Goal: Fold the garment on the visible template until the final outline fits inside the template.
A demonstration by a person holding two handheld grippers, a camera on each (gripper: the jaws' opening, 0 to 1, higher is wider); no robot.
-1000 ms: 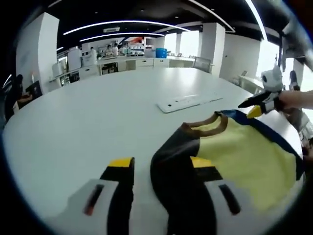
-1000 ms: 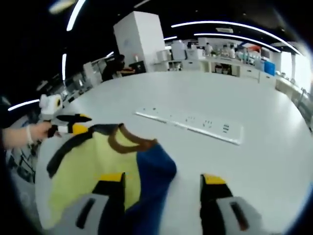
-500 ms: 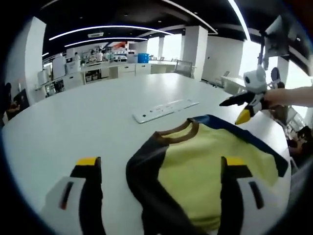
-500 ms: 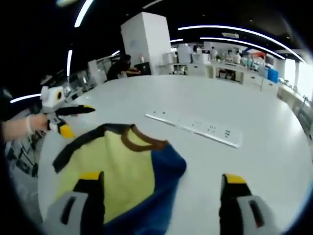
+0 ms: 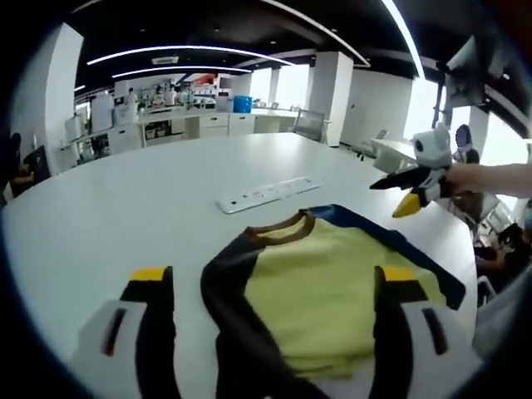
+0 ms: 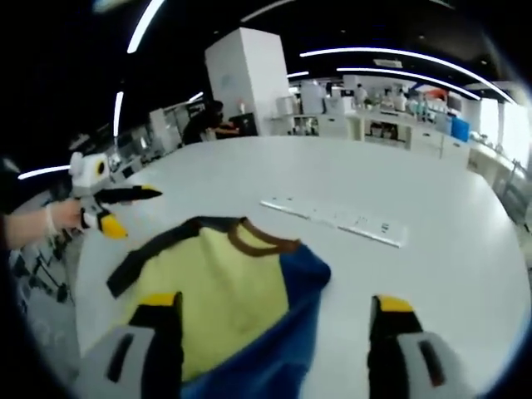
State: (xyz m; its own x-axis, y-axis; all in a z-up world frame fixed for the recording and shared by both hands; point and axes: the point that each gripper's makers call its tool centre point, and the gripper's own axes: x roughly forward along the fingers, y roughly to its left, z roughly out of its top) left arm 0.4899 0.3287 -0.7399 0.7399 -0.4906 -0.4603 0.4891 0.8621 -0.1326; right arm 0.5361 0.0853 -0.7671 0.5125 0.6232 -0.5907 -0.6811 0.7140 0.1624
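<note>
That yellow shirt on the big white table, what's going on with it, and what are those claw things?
A person is holding a claw tool in each hand to fold the yellow shirt, which has dark sleeves and a brown collar. It lies bunched on the white table, near a long white strip. At this moment both claws are open and neither grips the cloth: the left claw straddles it from above, and the right claw hangs over its blue sleeve.
</note>
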